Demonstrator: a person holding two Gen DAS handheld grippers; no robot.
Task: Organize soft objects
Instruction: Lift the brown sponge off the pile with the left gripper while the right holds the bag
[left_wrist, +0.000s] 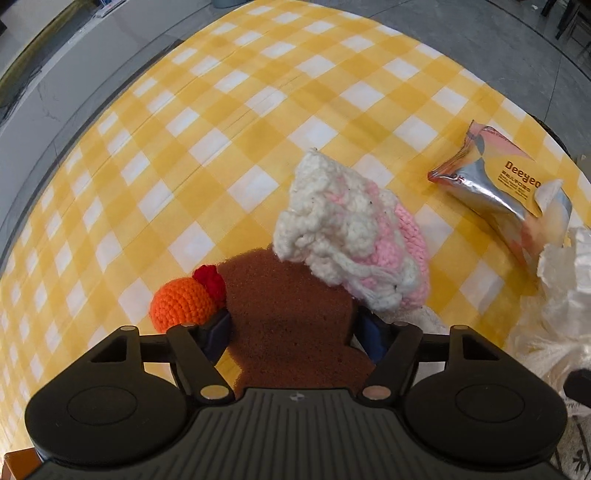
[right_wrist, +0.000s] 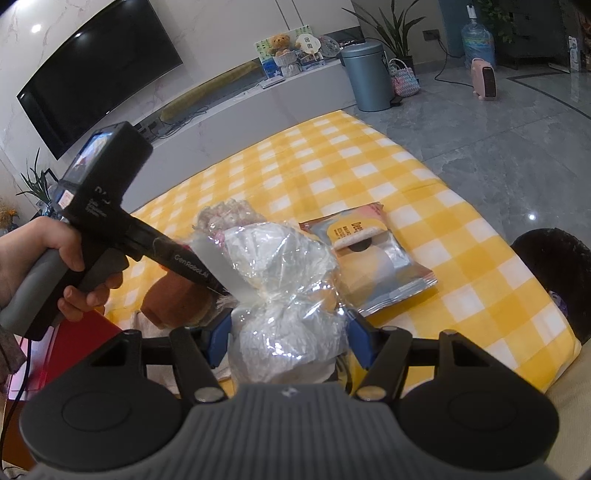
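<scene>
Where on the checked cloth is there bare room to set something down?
Free: the yellow checked cloth beyond the white-and-pink knitted piece, left of the foil snack packet. Crowded: near edge, around the brown sponge and clear plastic bag.

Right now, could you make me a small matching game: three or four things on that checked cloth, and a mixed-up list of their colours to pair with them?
Things:
1. sponge
2. crochet ball
3. knitted piece
4. snack packet

Colours:
A. white and pink
B. silver with a yellow label
C. brown
D. orange

Pairs: 1-C, 2-D, 3-A, 4-B
</scene>
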